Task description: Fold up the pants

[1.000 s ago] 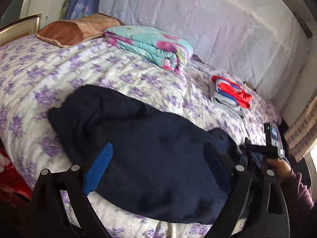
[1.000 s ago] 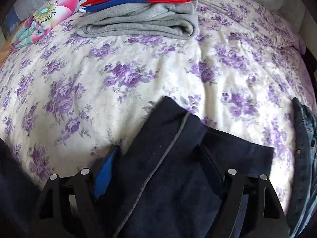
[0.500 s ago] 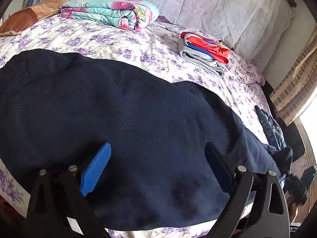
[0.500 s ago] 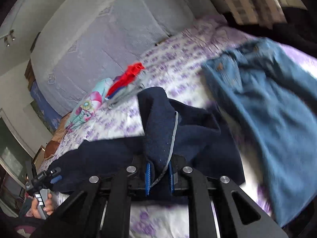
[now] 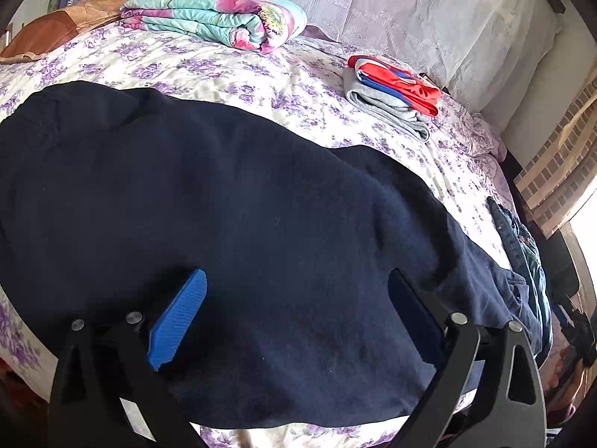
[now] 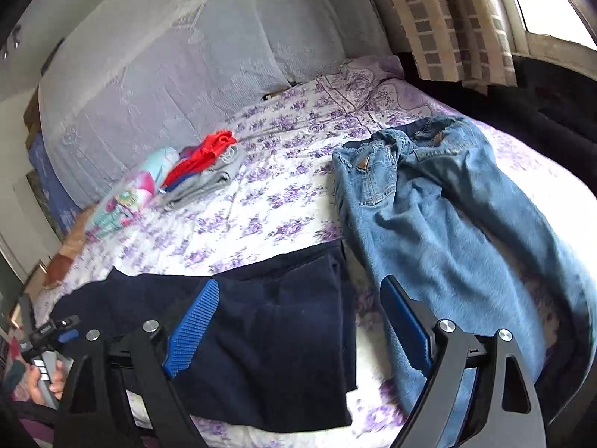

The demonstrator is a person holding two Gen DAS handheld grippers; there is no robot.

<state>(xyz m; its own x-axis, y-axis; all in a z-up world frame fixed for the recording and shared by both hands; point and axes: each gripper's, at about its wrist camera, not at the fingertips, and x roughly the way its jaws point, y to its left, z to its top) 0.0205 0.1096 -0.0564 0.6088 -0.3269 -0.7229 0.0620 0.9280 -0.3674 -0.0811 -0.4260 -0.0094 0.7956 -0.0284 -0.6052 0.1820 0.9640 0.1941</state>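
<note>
The navy pants (image 5: 238,224) lie stretched out flat along the near edge of the bed (image 5: 231,74), and everything else can be placed against them. One end runs off the left border of the left wrist view, so the waistband or cuffs there cannot be made out; the other end narrows toward the right and bunches up where it meets the jeans (image 5: 522,239), of which only a thin strip shows in that view.

The left gripper (image 5: 294,306) hovers over the middle of the pants with its jaws spread wide and nothing pinched between them; whether the tips touch the cloth is hard to say.

From the right wrist view, the squared-off end of the pants (image 6: 283,336) lies just beside the jeans (image 6: 447,231), which sprawl unfolded to the right of them, their legs cut off by the lower edge. The right gripper (image 6: 298,321) stands wide too, its jaws having just been opening, and no fabric sits between the pads.

Beyond the pants, well apart, sits a small stack of folded clothes (image 5: 391,89), grey below and red on top, and farther left a folded floral blanket (image 5: 216,18). A hand (image 6: 41,380) holding the other tool shows at the lower left corner, mostly hidden.
</note>
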